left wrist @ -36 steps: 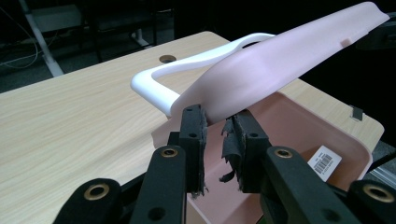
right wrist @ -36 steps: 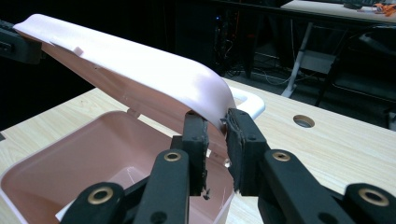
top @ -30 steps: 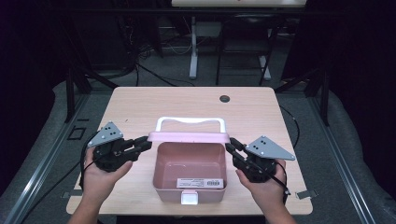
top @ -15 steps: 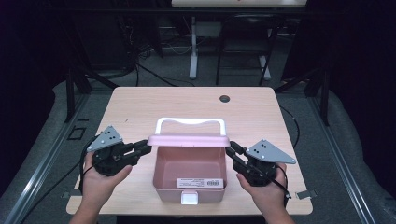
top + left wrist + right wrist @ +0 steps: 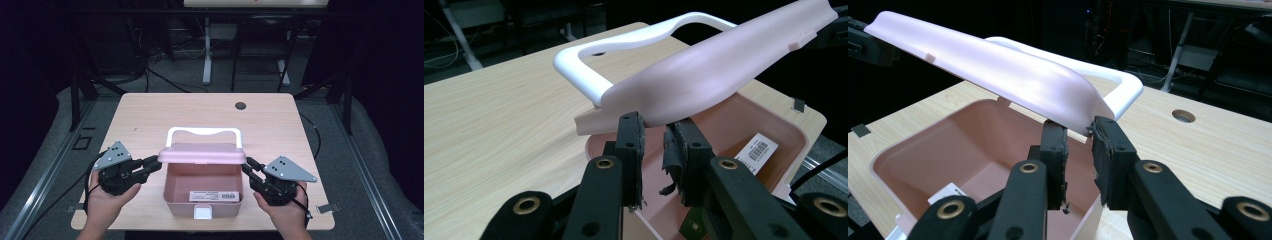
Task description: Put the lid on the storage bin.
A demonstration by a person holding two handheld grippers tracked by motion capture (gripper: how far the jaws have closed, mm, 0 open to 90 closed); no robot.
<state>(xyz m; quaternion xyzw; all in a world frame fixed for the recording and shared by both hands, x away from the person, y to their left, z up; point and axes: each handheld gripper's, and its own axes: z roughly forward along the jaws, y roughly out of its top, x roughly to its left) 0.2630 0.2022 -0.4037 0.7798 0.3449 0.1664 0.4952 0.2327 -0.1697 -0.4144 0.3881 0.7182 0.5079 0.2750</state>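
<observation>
Pink lid [image 5: 202, 153] raised between left gripper [image 5: 154, 164], right gripper [image 5: 250, 166]

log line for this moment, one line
lid: lifted over box, held at both ends | left gripper: shut on lid | right gripper: shut on lid | handle: white, behind lid

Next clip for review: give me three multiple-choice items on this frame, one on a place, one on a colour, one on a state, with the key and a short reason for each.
1. Where does the small round hole in the wooden table lie?
A. beyond the box
B. left of the box
C. under the box

2. What colour is the handle on the lid?
A. black
B. white
C. green

3. How is the pink plastic box's lid?
A. shut flat
B. raised at a tilt
C. lying off on the table

Key: 1 A, the hole sits past the pink plastic box. 2 B, the handle is white. 3 B, the lid tilts up over the open box.
</observation>
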